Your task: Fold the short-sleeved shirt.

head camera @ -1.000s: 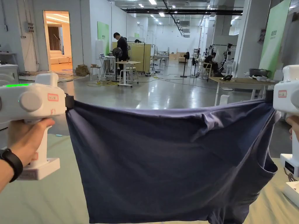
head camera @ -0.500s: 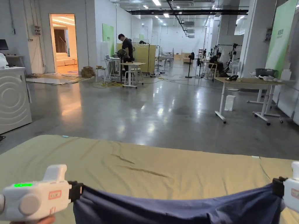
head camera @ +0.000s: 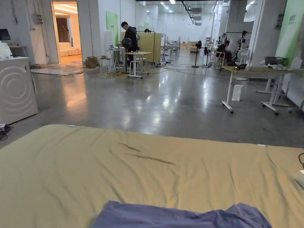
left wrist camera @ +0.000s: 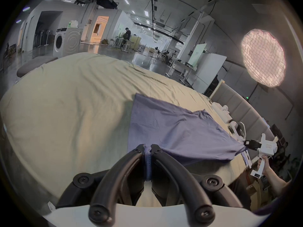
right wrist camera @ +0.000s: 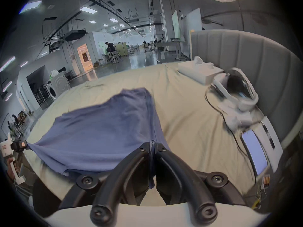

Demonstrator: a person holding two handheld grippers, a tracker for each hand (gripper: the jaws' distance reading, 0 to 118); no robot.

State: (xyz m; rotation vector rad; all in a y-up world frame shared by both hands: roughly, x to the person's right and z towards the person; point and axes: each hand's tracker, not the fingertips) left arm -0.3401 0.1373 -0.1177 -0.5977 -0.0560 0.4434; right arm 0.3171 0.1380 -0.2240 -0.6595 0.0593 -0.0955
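- Big open workshop; a bed [head camera: 148, 166] under a beige sheet fills the foreground.
- Left gripper [left wrist camera: 148, 146] and right gripper [right wrist camera: 153, 143] each clamp a corner of the blue short-sleeved shirt [left wrist camera: 177, 129].
- A second ago it hung high between them — now it lies spread on the sheet, ready for folding.

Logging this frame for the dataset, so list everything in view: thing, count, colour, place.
shirt: one, blue-purple, spread over the near part of the bed, two corners held.
bed: one, pale green-beige sheet, under the shirt.
headboard: one, grey, padded, at the bed's right side.
headset: one, white, on the bed by the headboard.
white box: one, on the bed beyond the headset.
washing machine: one, white, on the floor to the left.
table: one, wood top, white legs, far right.
standing person: one, dark clothes, far back.
left gripper: one, black fingers, shut on a shirt corner.
right gripper: one, black fingers, shut on the other corner.
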